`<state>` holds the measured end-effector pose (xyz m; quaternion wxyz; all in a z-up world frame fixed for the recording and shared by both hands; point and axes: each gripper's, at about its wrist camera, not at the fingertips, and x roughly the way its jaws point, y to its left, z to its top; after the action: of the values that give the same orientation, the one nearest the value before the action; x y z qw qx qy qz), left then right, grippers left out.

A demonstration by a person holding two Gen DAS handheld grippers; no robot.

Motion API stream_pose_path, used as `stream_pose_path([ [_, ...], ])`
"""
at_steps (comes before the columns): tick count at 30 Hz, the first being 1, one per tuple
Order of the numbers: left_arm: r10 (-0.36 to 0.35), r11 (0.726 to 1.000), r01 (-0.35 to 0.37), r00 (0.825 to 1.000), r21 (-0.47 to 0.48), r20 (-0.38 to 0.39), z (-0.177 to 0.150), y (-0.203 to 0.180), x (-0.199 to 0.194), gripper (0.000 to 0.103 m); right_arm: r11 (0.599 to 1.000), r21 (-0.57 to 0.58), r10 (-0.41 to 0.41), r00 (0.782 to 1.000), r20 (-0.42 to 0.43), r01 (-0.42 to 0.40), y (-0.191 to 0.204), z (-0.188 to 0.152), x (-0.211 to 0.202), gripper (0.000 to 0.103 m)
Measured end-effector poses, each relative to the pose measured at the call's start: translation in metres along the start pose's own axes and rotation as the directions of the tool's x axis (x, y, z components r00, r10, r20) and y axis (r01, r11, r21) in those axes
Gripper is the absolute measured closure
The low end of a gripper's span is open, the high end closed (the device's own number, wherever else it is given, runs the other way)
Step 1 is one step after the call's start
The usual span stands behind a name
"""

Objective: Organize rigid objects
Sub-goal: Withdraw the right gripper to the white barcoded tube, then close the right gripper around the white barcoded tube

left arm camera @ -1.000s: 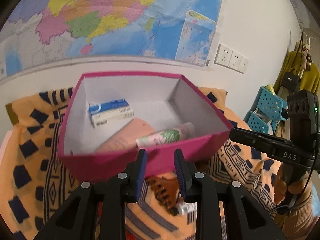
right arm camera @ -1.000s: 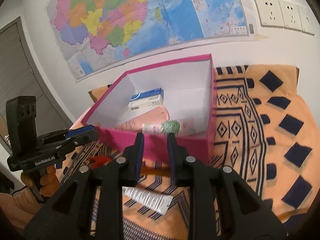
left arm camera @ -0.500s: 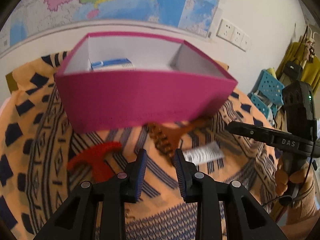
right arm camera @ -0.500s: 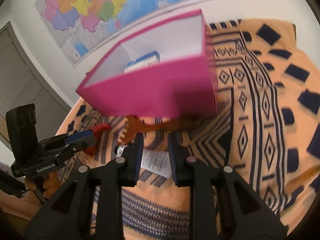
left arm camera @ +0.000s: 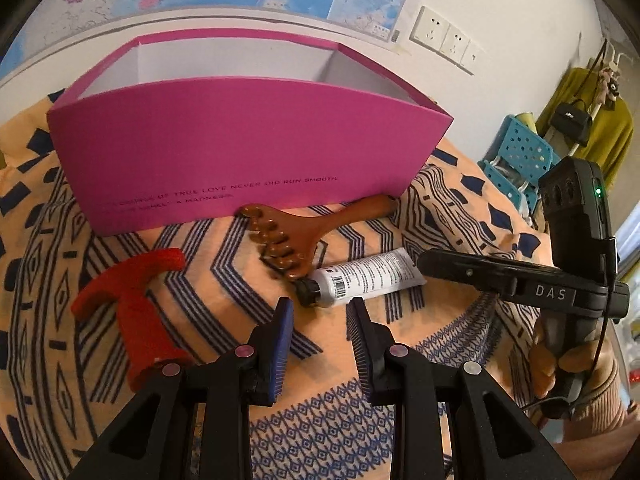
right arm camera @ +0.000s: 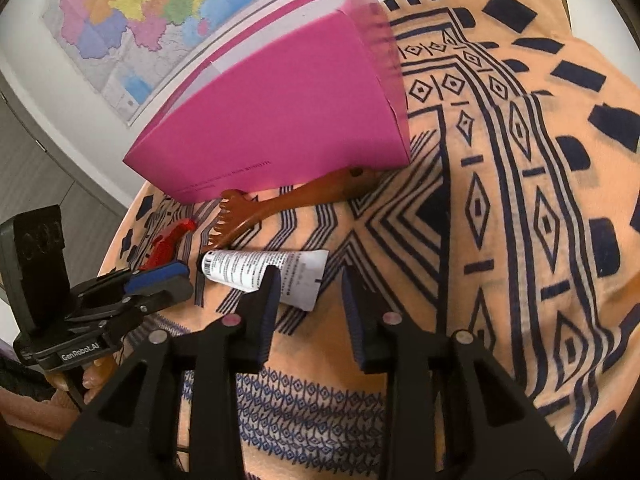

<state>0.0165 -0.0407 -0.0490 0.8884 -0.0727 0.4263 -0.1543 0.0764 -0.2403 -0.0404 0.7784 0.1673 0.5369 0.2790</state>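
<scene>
- Three loose items on the patterned cloth (right arm camera: 500, 184) in front of the pink box (left arm camera: 240, 152): white tube (right arm camera: 264, 276), brown wooden comb (left arm camera: 304, 236), red T-shaped piece (left arm camera: 132, 300).
- Tube lying flat, its black cap (left arm camera: 306, 292) just beside the comb's teeth; comb handle running under the box's near wall.
- Right gripper (right arm camera: 308, 292) low over the tube's crimped end, jaws opening, nothing pressed between them yet.
- Left gripper (left arm camera: 320, 328) near the tube's cap end, jaws nearly together and empty.
- Likely next: a pinch on the tube, then a lift over the box wall.
- Risk of a poor hold: crimped end flat and thin, apt to slide out or fold once lifted.
- Risk of snagging: soft cloth directly under the tube, easy to catch along with it if the jaws dig in.
- Risk of knocking: cap so close to the comb that a sideways drag could shove the comb.
- Risk of collision: both grippers crowded over the same tube.
- Risk at the box: tall near wall, liable to be clipped or pushed back by a low carry.
</scene>
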Motion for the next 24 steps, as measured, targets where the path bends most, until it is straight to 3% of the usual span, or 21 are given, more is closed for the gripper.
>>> stream_pose_path([
  [24,-0.008,0.999,0.007,0.999,-0.033,-0.031,0.008,0.000,0.014,0.074,1.000,-0.015,0.014,1.000,0.004,-0.014,0.005,0.002,0.006,0.068],
])
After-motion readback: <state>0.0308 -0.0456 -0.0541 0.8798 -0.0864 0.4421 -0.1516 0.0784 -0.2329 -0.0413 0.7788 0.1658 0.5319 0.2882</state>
